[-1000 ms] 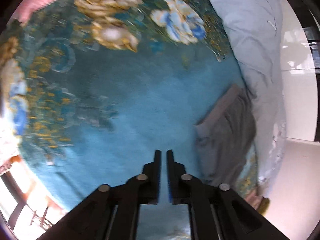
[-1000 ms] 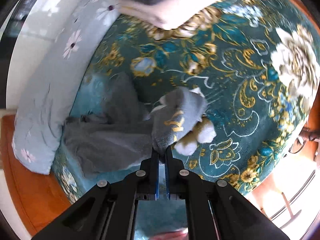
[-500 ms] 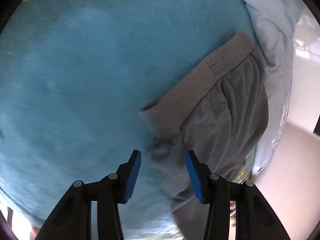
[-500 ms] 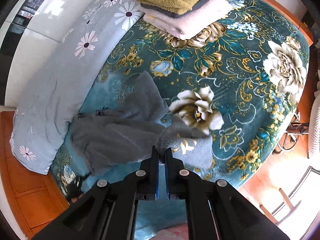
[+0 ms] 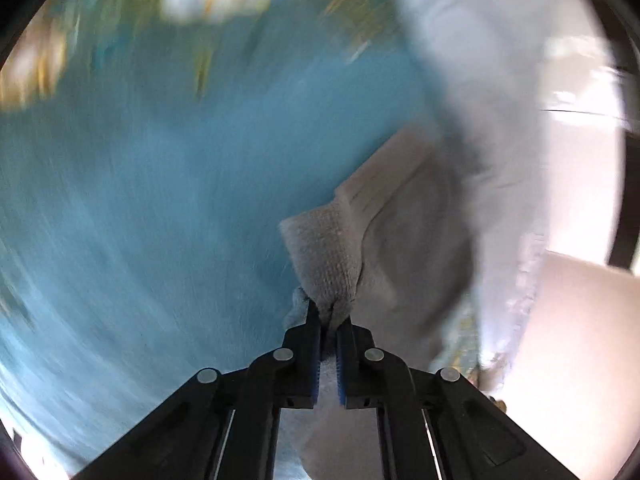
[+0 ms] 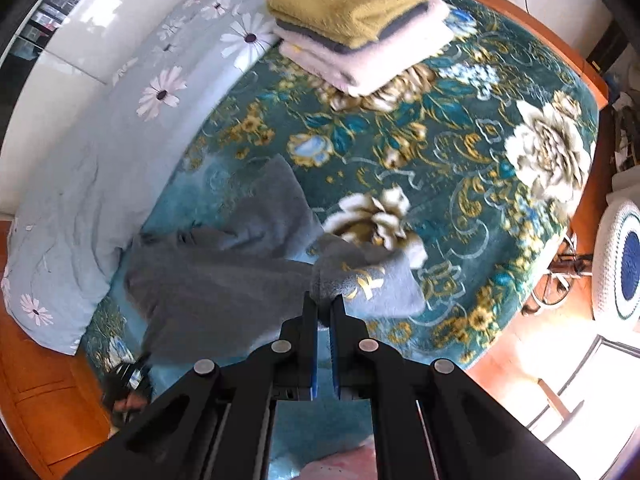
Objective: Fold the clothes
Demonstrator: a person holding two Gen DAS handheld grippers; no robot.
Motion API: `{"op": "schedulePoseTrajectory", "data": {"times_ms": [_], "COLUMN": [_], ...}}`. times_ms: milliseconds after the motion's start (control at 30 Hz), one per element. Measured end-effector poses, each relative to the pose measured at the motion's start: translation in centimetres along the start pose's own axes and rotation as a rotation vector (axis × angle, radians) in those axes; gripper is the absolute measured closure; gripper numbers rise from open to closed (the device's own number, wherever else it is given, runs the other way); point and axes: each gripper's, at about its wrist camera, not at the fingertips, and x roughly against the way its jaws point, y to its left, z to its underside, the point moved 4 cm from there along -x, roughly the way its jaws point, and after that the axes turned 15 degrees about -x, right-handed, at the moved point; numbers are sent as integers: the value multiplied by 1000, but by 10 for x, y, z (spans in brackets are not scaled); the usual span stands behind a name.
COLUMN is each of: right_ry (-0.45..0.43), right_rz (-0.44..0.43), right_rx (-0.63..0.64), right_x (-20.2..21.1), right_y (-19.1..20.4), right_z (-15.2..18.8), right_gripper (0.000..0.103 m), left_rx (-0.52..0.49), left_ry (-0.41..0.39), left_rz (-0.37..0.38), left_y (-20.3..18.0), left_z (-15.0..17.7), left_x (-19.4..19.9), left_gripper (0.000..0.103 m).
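The grey pants are lying spread out on the blue flowery blanket, next to the pale blue quilt with daisies. The left gripper has just been closing its jaws, and now they are pinching the ribbed waistband of the pants. The right gripper is squeezing tight on a pant leg end with gold marks. A stack of folded towels is sitting far back on the blanket.
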Motion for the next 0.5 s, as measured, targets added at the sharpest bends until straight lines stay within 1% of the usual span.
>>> {"op": "schedulePoseTrajectory", "data": {"times_ms": [100, 133, 200, 267, 300, 333, 400, 433, 500], "right_ry": [-24, -36, -48, -16, 16, 45, 117, 155, 211], "right_rz": [-59, -100, -170, -194, -159, -124, -50, -15, 25], "right_rx": [36, 46, 66, 98, 119, 128, 111, 94, 61], "right_x": [9, 14, 19, 11, -4, -17, -50, -66, -88], "right_y": [13, 17, 19, 19, 14, 7, -15, -26, -41], "right_z": [-5, -5, -3, 8, 18, 24, 41, 49, 59], "right_gripper": [98, 98, 98, 98, 98, 98, 98, 98, 98], "left_rx": [-61, -76, -119, -121, -118, -87, 6, 37, 84], "left_ry": [-141, -183, -216, -172, -142, -99, 3, 37, 83], "left_rz": [51, 55, 11, -85, -137, -177, -245, -265, -289], "left_y": [10, 18, 44, 76, 92, 109, 145, 155, 167], "left_z": [-7, -5, 8, 26, 35, 48, 75, 86, 104], "left_x": [82, 108, 146, 150, 149, 143, 122, 116, 109], "left_gripper": [97, 97, 97, 97, 97, 97, 97, 97, 97]}}
